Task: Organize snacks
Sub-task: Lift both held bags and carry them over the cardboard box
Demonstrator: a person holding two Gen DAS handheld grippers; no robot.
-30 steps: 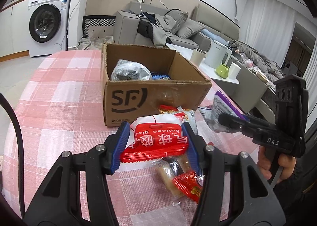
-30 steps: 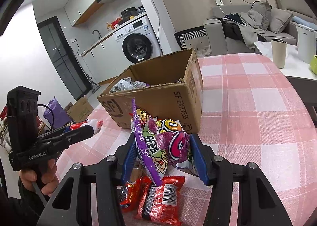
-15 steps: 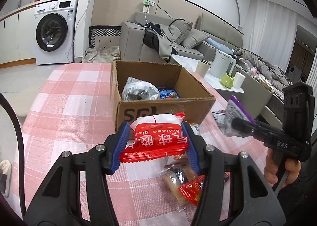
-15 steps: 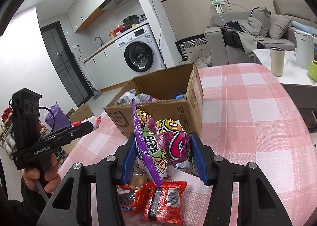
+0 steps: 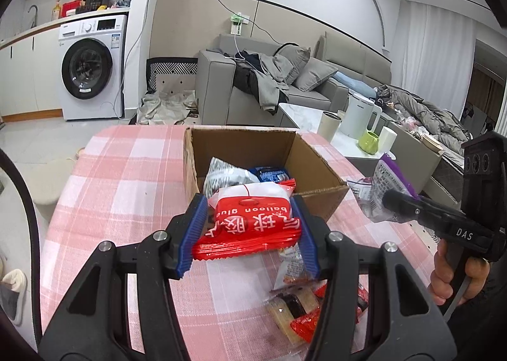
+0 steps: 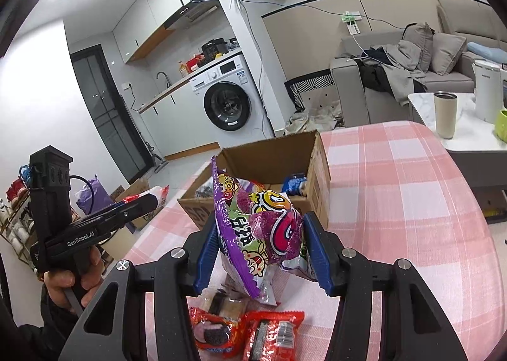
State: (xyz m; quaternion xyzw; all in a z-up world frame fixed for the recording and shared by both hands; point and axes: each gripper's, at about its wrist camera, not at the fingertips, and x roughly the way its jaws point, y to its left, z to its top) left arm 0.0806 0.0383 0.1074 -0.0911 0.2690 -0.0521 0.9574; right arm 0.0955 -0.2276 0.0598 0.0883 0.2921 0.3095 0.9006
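My left gripper (image 5: 248, 236) is shut on a red and white snack packet (image 5: 250, 221), held above the table just in front of an open cardboard box (image 5: 320, 194). Inside the box lie a silver bag (image 5: 226, 175) and a blue packet (image 5: 269, 173). My right gripper (image 6: 264, 250) is shut on a purple candy bag (image 6: 263, 234), also lifted, with the same box (image 6: 282, 158) behind it. Each gripper shows in the other's view: the right one (image 5: 396, 199) at the right edge, the left one (image 6: 149, 201) at the left, both held by a hand.
Loose snacks lie on the pink checked tablecloth (image 5: 126, 177) below the grippers: red packets (image 6: 272, 334) and a clear-wrapped biscuit (image 5: 291, 307). Beyond the table stand a washing machine (image 5: 90, 71), a grey sofa (image 5: 263, 82) and a side table with cups and a kettle (image 5: 359, 117).
Both grippers have risen with their packets still gripped. The box now sits lower in both views, and its inside and contents show more fully.
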